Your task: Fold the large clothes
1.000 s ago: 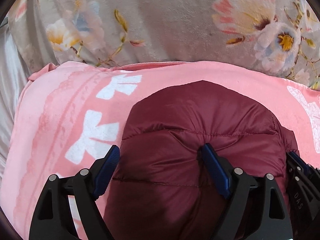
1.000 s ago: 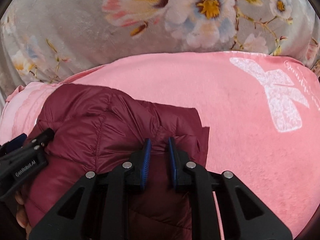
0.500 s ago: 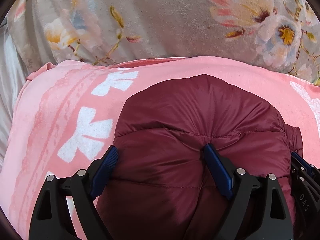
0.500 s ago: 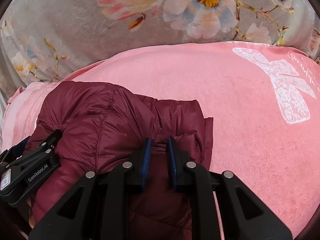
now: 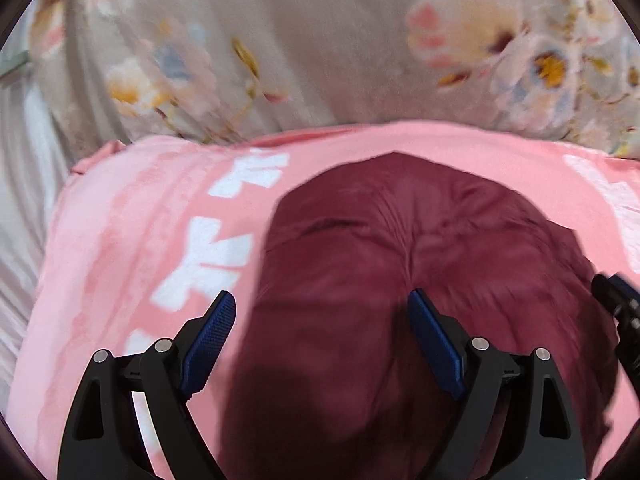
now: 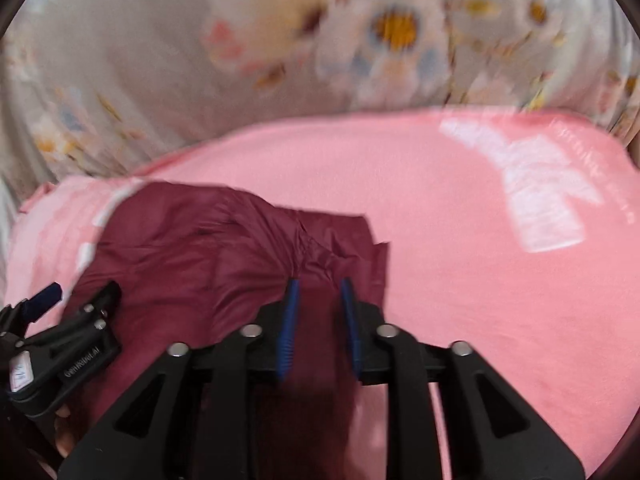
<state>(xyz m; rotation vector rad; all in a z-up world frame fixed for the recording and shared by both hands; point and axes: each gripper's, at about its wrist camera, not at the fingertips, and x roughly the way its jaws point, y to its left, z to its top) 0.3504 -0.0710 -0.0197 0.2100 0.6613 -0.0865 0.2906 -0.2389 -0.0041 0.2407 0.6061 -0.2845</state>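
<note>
A dark red padded jacket (image 5: 400, 280) lies bundled on a pink blanket (image 5: 120, 240). My left gripper (image 5: 322, 300) is open, its blue pads wide apart over the jacket's left part, with the right pad pressed into the fabric. In the right wrist view the jacket (image 6: 192, 264) lies at the lower left on the pink blanket (image 6: 460, 280). My right gripper (image 6: 320, 284) has its pads a little apart, over the jacket's right edge, with red fabric between them. The left gripper (image 6: 56, 340) shows at the left edge there.
A grey bedcover with a flower print (image 5: 320, 40) rises behind the blanket; it also shows in the right wrist view (image 6: 160, 60). White bow prints (image 6: 532, 200) mark the pink blanket at the right. Pale sheet (image 5: 20, 200) lies at the far left.
Both views are now blurred by motion. The right gripper's pads have opened slightly and pulled back from the jacket. The left gripper has drawn back a little.
</note>
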